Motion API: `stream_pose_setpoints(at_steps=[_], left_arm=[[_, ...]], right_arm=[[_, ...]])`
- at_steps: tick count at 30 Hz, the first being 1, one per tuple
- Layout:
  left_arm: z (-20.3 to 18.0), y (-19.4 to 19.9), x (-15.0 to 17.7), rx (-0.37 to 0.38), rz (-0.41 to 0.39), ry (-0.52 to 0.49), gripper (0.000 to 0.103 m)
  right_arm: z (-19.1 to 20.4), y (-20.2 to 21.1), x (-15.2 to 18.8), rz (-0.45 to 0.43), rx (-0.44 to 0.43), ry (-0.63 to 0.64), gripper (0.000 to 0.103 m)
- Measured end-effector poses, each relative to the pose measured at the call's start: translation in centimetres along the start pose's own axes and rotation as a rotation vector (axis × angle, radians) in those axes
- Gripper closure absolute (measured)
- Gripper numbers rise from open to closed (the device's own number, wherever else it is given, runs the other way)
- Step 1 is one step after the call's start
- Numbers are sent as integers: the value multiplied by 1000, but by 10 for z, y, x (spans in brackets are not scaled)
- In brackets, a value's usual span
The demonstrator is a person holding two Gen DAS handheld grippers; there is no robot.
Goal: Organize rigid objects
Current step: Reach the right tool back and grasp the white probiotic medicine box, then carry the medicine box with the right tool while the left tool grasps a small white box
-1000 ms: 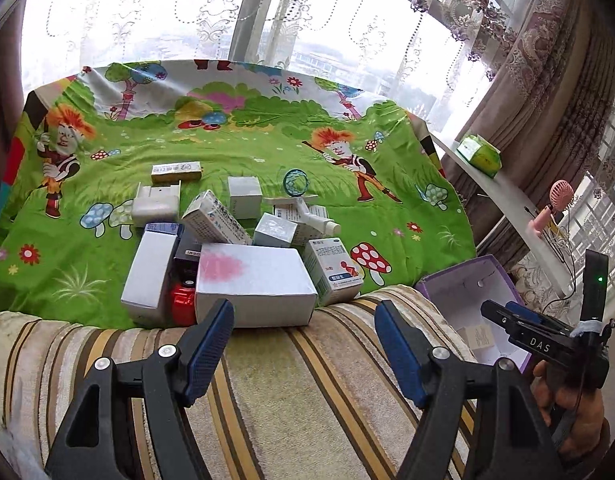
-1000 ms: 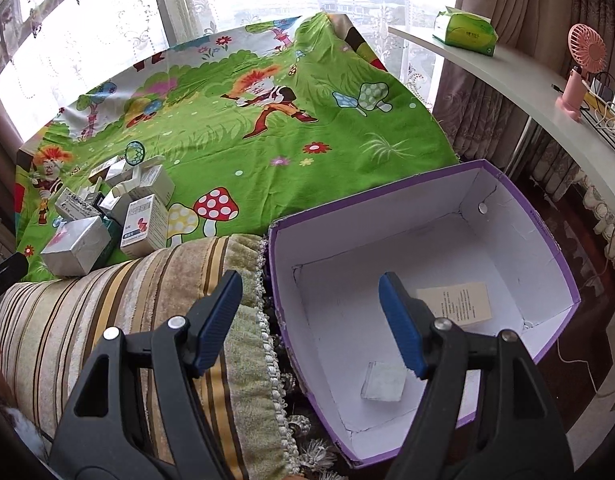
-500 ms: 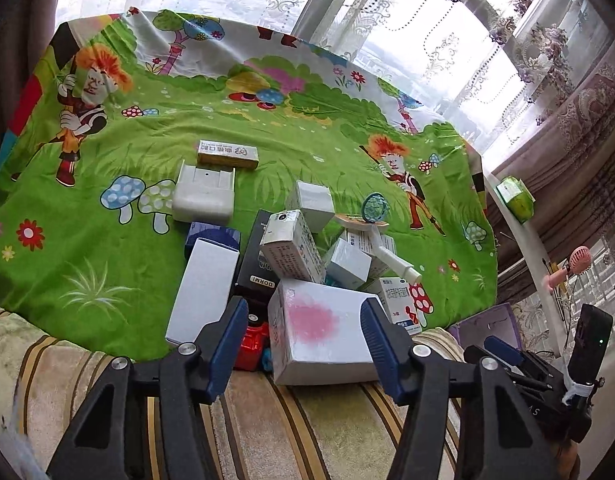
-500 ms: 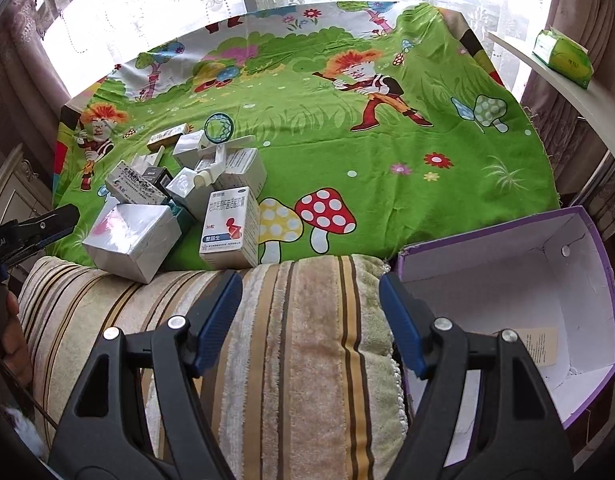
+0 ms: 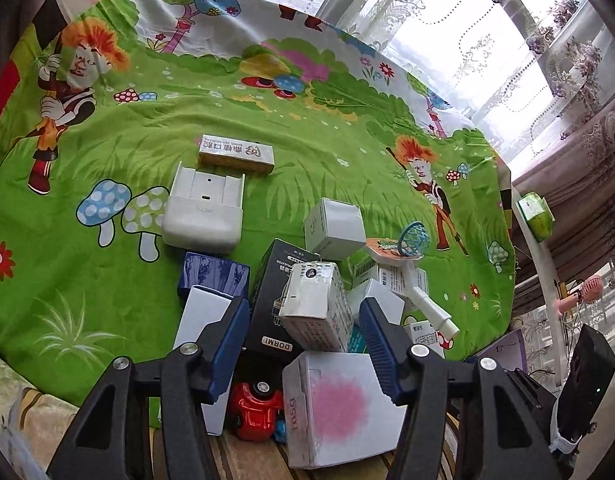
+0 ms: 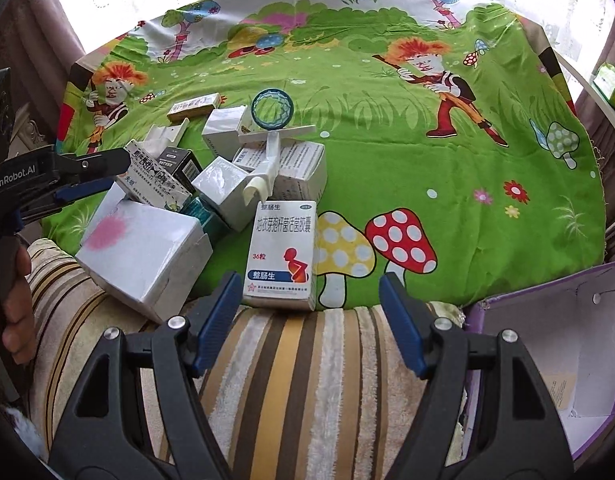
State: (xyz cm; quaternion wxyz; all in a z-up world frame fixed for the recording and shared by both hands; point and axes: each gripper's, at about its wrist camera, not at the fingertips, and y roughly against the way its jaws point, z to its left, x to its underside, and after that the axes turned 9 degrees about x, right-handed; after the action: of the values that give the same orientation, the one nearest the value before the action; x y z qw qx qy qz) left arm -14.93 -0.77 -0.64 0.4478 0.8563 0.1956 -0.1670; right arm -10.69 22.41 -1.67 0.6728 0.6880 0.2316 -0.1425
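Note:
A pile of small cartons lies on the green cartoon sheet (image 5: 107, 280). My left gripper (image 5: 305, 320) hovers over the pile and its jaws are closing. A white printed carton (image 5: 315, 308) sits between the fingers, and the pads stand clear of it. Below lie a black DORMI box (image 5: 275, 312), a red toy car (image 5: 255, 408) and a big white box with a pink blot (image 5: 339, 404). My right gripper (image 6: 309, 292) is open and empty over the striped cushion (image 6: 291, 380), just short of a white medicine box with a blue band (image 6: 283, 252). The left gripper (image 6: 107, 172) shows at the left.
An open purple box with a white inside (image 6: 547, 360) stands at the right, beside the cushion. Farther back lie a white plastic holder (image 5: 203, 212), a gold carton (image 5: 235, 154), a blue box (image 5: 213, 276) and a blue ring wand (image 6: 272, 110). A white shelf (image 5: 535, 264) runs along the curtain.
Both grippers have swung left toward the pile and dipped. The left jaws have narrowed around the printed carton. The right view has left the purple box for the medicine box.

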Motion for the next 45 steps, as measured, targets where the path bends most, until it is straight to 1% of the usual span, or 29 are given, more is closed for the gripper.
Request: stream_pose_setpoints(at_steps=[2, 6, 8, 9, 10, 11, 12, 16, 20, 23, 26, 33, 36, 39, 42, 45], left_arm=[[1, -3, 0, 9, 10, 2, 53], [3, -7, 0, 23, 18, 12, 68], [4, -6, 0, 30, 15, 15, 68], [3, -6, 1, 36, 11, 15, 70], [3, -4, 1, 39, 7, 16, 71], [3, -3, 2, 42, -1, 21, 71], [3, -2, 3, 45, -8, 26, 72], [7, 8, 7, 62, -59, 50, 74], [9, 27, 10, 87, -143, 77, 76], [8, 40, 11, 105, -190, 86, 77], [3, 51, 15, 131, -223, 85, 78], [-18, 72, 27, 184, -264, 50, 78], [-27, 78, 35, 210, -268, 37, 78], [-39, 83, 47, 245, -253, 21, 78], [-53, 82, 61, 300, -217, 9, 78], [-66, 75, 73, 355, -162, 7, 78]], right_arm=[[6, -7, -3, 11, 8, 15, 29], [12, -17, -8, 33, 9, 33, 29], [13, -19, -10, 35, 11, 35, 30], [13, -21, -11, 41, 13, 36, 38], [14, -23, -11, 50, 13, 36, 49], [14, -25, -11, 58, 8, 35, 55], [13, -26, -9, 61, 7, 33, 58], [12, -22, -7, 41, -3, 27, 59], [11, -14, -5, 10, 5, 18, 59], [7, -7, -2, -5, 11, -1, 59], [0, 1, 3, -18, 6, -25, 59], [-12, 27, 20, -69, 15, -61, 59], [-17, 37, 28, -85, 15, -75, 59], [-24, 48, 37, -101, 18, -84, 59], [-32, 58, 46, -112, 19, -97, 59], [-41, 67, 56, -119, 18, -117, 59]])
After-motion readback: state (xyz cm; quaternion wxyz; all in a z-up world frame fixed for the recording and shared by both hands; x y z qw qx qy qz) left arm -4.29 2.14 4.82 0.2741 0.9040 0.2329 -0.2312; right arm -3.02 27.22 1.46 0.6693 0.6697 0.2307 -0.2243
